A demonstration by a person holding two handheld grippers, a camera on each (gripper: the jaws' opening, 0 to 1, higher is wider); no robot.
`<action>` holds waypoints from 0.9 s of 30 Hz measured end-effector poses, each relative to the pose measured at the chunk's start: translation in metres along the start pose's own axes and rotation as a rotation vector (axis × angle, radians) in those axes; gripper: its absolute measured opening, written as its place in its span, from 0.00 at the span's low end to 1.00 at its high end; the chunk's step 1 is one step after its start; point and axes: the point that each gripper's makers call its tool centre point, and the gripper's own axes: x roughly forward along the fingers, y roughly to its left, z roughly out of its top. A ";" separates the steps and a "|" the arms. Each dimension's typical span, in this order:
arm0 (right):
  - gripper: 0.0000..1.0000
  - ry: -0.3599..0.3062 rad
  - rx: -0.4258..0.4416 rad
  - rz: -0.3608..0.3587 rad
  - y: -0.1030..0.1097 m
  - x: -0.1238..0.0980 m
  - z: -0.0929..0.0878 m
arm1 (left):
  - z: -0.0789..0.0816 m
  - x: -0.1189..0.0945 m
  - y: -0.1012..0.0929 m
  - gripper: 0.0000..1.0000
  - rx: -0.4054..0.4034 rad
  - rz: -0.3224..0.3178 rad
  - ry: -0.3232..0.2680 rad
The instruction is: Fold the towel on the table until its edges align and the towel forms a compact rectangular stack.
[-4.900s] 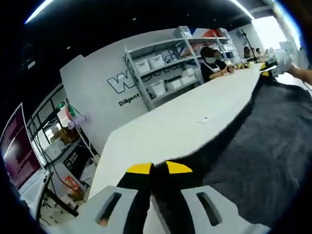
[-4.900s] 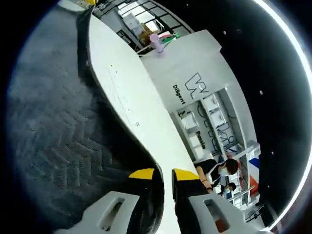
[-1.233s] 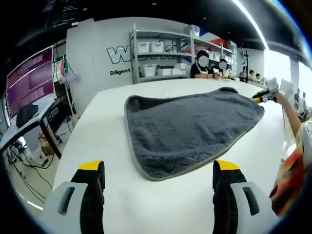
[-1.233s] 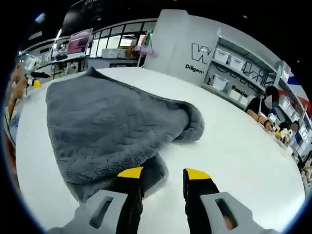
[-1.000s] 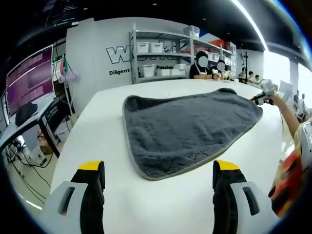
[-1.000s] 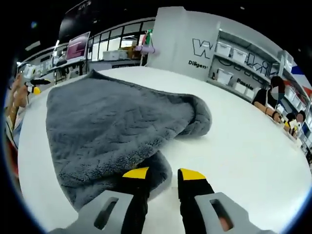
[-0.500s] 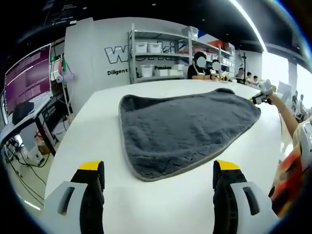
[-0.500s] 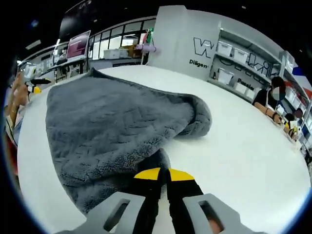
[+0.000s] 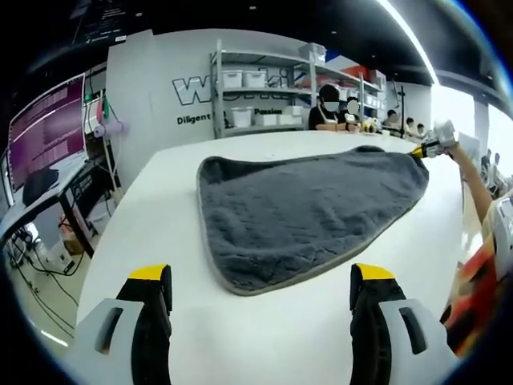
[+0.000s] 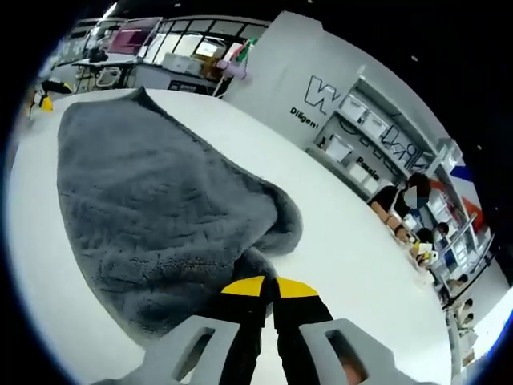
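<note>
A dark grey towel (image 9: 304, 204) lies flat on the white table (image 9: 152, 216), folded over, with its near corner just ahead of my left gripper (image 9: 261, 277). That gripper is open wide, nothing between its jaws. At the towel's far right corner my right gripper (image 9: 425, 149) shows, held by a hand. In the right gripper view the towel (image 10: 144, 184) spreads to the left, its far edge rolled into a thick fold. My right gripper (image 10: 270, 287) is shut on the towel's near corner. The left gripper (image 10: 40, 100) appears small at the towel's far end.
Metal shelves with white bins (image 9: 256, 96) stand against the back wall, and people (image 9: 330, 108) sit at the table's far end. A monitor (image 9: 44, 132) and desks lie beyond the left table edge. Bare tabletop (image 10: 353, 249) stretches right of the towel.
My right gripper closed on the towel's near corner and has lifted and tilted, still shut. The left gripper stays open and barely moves.
</note>
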 end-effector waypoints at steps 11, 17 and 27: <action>0.00 -0.003 -0.014 -0.161 -0.017 -0.051 -0.002 | 0.001 -0.001 -0.003 0.90 0.008 -0.014 0.002; 0.00 0.099 0.052 -0.098 0.004 -0.046 -0.047 | -0.002 0.002 -0.007 0.90 0.019 -0.027 0.022; 0.00 0.213 0.133 -0.040 0.022 -0.025 -0.097 | -0.004 0.004 -0.009 0.90 0.021 -0.034 0.030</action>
